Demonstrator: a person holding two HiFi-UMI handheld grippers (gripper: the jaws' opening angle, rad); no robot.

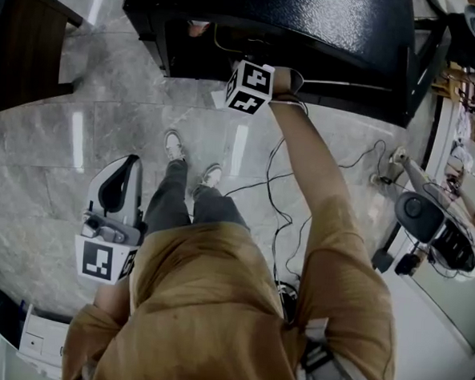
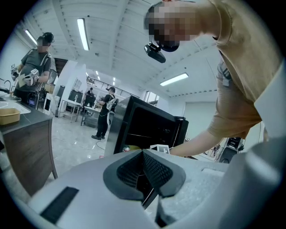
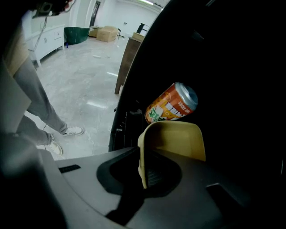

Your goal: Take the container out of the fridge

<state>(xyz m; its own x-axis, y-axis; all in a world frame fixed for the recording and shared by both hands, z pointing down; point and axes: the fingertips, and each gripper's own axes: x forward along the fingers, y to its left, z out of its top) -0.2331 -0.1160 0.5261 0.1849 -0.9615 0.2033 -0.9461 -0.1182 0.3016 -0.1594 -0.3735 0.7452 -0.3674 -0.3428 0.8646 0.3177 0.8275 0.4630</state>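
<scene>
Reaching into the fridge (image 1: 311, 37), the right gripper (image 3: 142, 172) clamps its jaws on one thin wall of the yellow container (image 3: 176, 141) inside the fridge. Such an edge grip may let the container tilt or slip on lifting and knock the orange can (image 3: 172, 105) deeper in the fridge. Outside the fridge, the left gripper (image 2: 145, 172) has its jaws together, empty.

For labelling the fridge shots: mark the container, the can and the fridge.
container (image 3: 178, 138), right gripper view, yellow inner wall.
can (image 3: 172, 107), right gripper view, orange label.
fridge (image 1: 327, 30), head view, glossy dark top.
</scene>
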